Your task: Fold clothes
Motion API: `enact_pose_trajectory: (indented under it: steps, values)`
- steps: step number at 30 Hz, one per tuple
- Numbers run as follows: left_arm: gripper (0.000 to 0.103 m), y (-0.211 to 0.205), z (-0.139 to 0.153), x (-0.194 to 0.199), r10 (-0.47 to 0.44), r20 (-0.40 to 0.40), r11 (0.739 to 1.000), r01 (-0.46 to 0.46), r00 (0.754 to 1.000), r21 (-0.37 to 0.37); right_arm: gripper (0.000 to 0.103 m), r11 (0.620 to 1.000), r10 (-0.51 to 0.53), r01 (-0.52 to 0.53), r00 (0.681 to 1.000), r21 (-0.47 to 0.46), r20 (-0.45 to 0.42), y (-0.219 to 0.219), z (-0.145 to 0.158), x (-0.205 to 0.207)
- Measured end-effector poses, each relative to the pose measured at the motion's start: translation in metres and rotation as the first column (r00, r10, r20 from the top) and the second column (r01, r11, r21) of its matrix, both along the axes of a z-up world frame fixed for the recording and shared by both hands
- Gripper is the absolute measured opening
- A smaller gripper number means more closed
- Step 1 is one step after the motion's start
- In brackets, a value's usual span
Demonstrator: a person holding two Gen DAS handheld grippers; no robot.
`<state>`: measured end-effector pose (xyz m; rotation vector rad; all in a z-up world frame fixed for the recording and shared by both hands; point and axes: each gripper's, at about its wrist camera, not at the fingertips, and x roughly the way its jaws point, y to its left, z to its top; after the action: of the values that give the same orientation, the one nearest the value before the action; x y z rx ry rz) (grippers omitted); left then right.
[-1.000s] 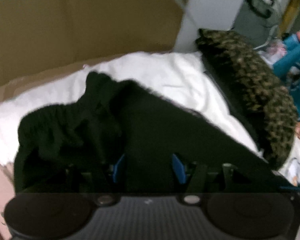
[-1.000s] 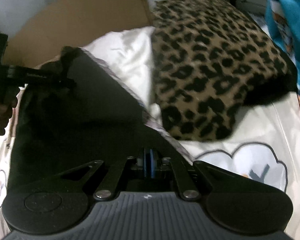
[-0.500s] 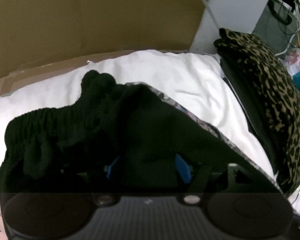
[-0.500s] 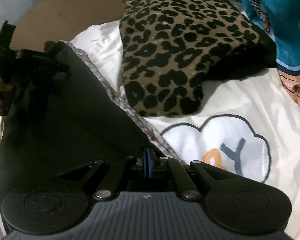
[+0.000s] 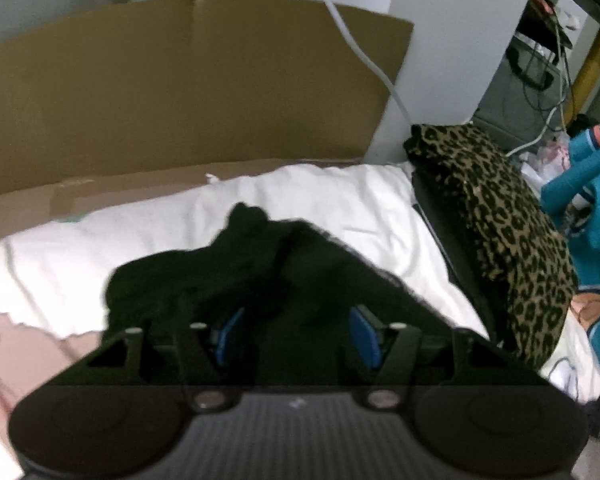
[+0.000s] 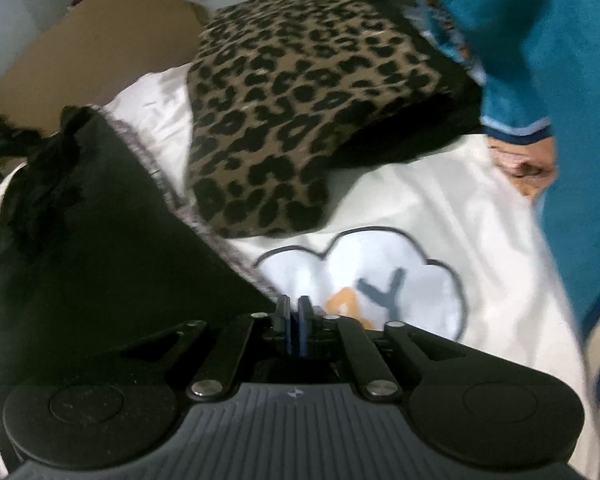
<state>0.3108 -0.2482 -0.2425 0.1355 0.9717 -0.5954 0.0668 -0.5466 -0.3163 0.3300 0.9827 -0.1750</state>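
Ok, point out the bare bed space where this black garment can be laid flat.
Free: white bedding between black garment and cardboard; also the cloud print below the leopard pillow. Crowded: right edge, under the teal fabric.

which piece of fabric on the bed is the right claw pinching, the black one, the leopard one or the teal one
The black garment. Its corner runs into the shut right claw; the leopard print piece and teal fabric lie farther off, untouched.

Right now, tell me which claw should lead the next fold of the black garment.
Probably the right claw: it looks shut on the black garment at its corner edge. The left claw stands open over bunched cloth, gripping nothing.
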Motion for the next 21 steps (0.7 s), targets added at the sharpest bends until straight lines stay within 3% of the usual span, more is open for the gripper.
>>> enact_pose_trajectory:
  steps: [6, 15, 16, 20, 21]
  values:
    - [0.062, 0.049, 0.001, -0.019, 0.051, -0.017, 0.998, -0.051, 0.999, 0.025, 0.007, 0.998, -0.067, 0.066, 0.997, 0.024, 0.049, -0.016, 0.016, -0.016]
    - [0.063, 0.115, -0.011, -0.026, 0.149, -0.075, 0.989, -0.147, 0.986, 0.031, 0.007, 0.997, -0.07, 0.068, 0.995, 0.029, 0.068, -0.012, 0.027, -0.023]
    - [0.064, 0.118, -0.015, -0.026, 0.154, -0.084, 0.988, -0.152, 0.984, 0.032, 0.009, 0.998, -0.066, 0.065, 0.996, 0.023, 0.062, -0.01, 0.027, -0.023]
    - [0.065, 0.127, -0.033, -0.02, 0.159, -0.146, 0.987, -0.163, 0.976, -0.013, 0.035, 0.998, -0.06, 0.061, 0.997, -0.003, 0.039, -0.007, 0.021, -0.024]
    - [0.065, 0.127, -0.038, -0.019, 0.157, -0.157, 0.987, -0.162, 0.975, -0.02, 0.036, 0.998, -0.059, 0.059, 0.998, -0.009, 0.035, -0.006, 0.02, -0.024]
